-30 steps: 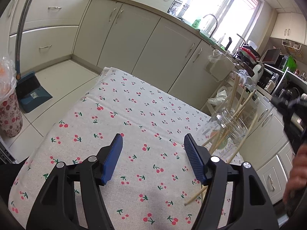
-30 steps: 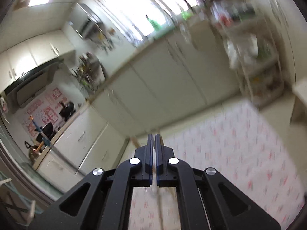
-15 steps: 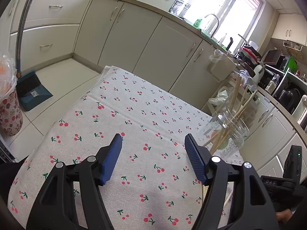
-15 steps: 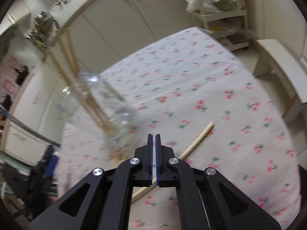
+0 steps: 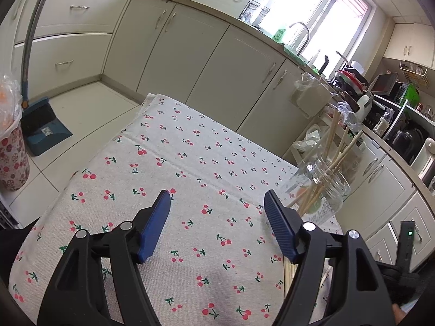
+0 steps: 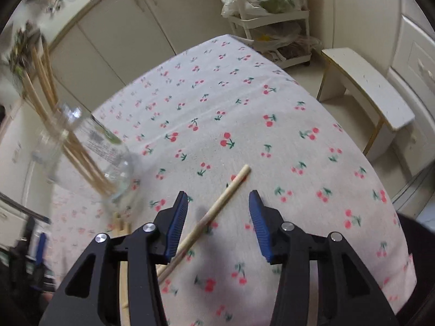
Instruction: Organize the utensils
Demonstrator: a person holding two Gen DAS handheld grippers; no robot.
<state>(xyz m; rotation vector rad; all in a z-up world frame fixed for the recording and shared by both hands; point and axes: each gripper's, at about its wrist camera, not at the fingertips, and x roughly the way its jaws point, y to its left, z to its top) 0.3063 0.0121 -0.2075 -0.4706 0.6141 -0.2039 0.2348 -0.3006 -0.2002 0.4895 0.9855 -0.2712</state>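
A clear glass jar [image 5: 323,187] [image 6: 89,157] holding several wooden chopsticks [image 5: 339,149] [image 6: 54,125] stands near the edge of the cherry-print tablecloth [image 5: 190,168]. One loose chopstick [image 6: 217,206] lies flat on the cloth. My right gripper [image 6: 218,203] hangs just above it; its jaws are opening, the chopstick lies below and between them, untouched by the pads. Other chopstick ends [image 6: 121,225] lie under its left finger. My left gripper [image 5: 217,203] hovers over the cloth, its jaws opening with nothing between them; more chopsticks [image 5: 289,274] show behind its right finger.
Cream kitchen cabinets [image 5: 190,54] run behind the table. A dustpan [image 5: 40,127] and a flowered bin [image 5: 11,160] stand on the floor at left. A white bench [image 6: 367,87] and a shelf trolley [image 6: 272,21] sit beyond the far table edge.
My right gripper tipped down from facing the cabinets to the table, dropped toward the loose chopstick, and its jaws went from shut to open. The left gripper stayed put.
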